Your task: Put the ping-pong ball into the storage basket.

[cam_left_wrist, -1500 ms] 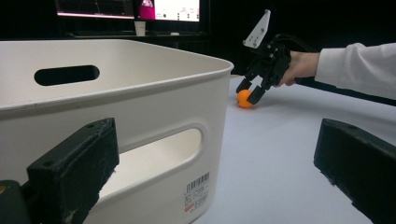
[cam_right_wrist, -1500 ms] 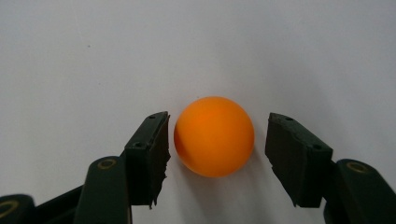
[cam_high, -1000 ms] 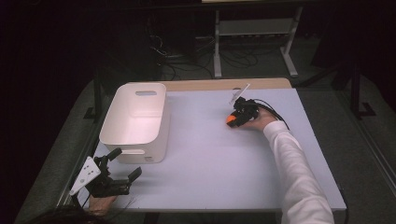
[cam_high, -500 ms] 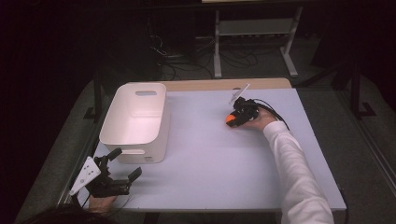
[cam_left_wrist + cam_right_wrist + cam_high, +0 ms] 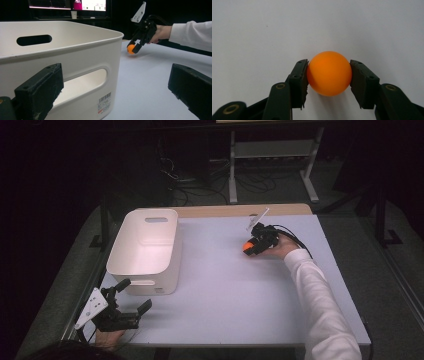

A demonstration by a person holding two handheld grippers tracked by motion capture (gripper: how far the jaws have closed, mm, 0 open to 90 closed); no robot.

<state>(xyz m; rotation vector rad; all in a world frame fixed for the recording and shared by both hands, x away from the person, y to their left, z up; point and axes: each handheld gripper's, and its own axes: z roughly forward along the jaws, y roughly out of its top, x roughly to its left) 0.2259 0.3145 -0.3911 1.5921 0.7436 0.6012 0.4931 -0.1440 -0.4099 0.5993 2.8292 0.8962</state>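
Observation:
An orange ball (image 5: 329, 71) sits squeezed between the two black jaws of my right gripper (image 5: 329, 75), which is shut on it. In the high view the ball (image 5: 246, 246) and right gripper (image 5: 250, 248) are at the far right-middle of the white table (image 5: 225, 290), low over its surface. The left gripper view shows the ball (image 5: 130, 49) held past the bin's corner. My left gripper (image 5: 134, 295) stands open at the front left, jaws wide apart, just in front of the white plastic bin (image 5: 170, 265).
The bin (image 5: 75, 57) has handle slots and a barcode label and looks to hold nothing. A wooden strip (image 5: 225, 211) runs along the table's far edge. Beyond it are a metal stand (image 5: 270, 150) and floor cables.

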